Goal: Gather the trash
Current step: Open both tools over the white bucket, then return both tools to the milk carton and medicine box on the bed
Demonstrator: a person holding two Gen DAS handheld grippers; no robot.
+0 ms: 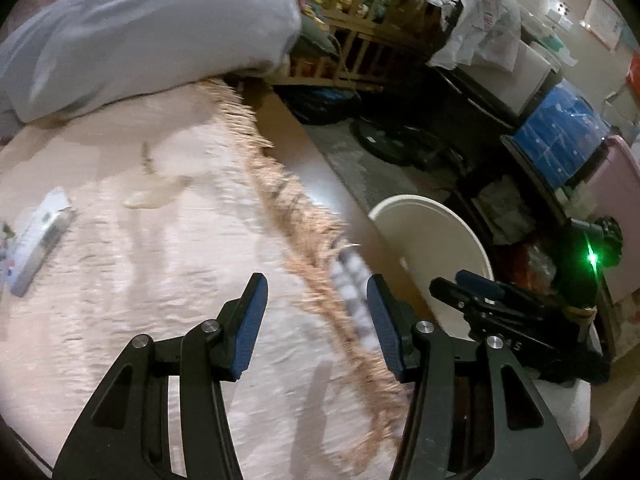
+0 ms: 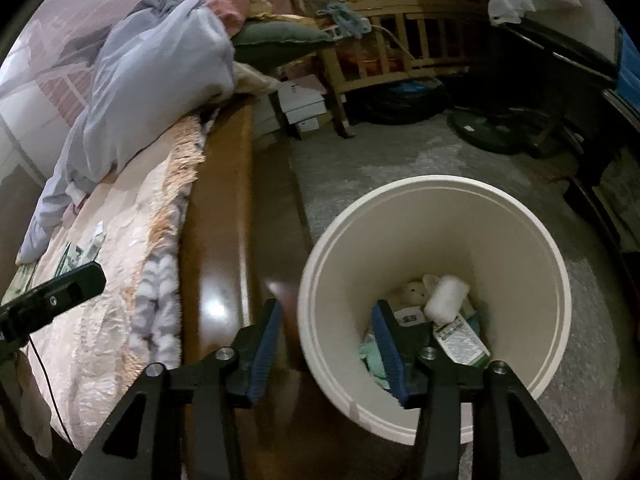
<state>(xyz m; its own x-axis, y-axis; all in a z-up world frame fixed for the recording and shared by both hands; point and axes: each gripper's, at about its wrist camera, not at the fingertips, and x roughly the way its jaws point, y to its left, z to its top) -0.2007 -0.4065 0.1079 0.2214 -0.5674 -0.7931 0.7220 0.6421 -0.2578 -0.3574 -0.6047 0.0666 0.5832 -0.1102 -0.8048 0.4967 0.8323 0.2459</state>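
A bed under a pale pink fringed cover is taking up the left side, with a grey-blue pillow lying at its head. On the floor just beside the wooden bed frame, a cream bucket is standing upright, holding trash: a white crumpled wad and a printed packet. The right tool is hanging released above the bucket's near rim, nothing between its pads. The left tool is hovering released over the cover's fringe. A flat white box is lying on the bed.

Bin half hidden by bed edge; left-view bedspread blurred
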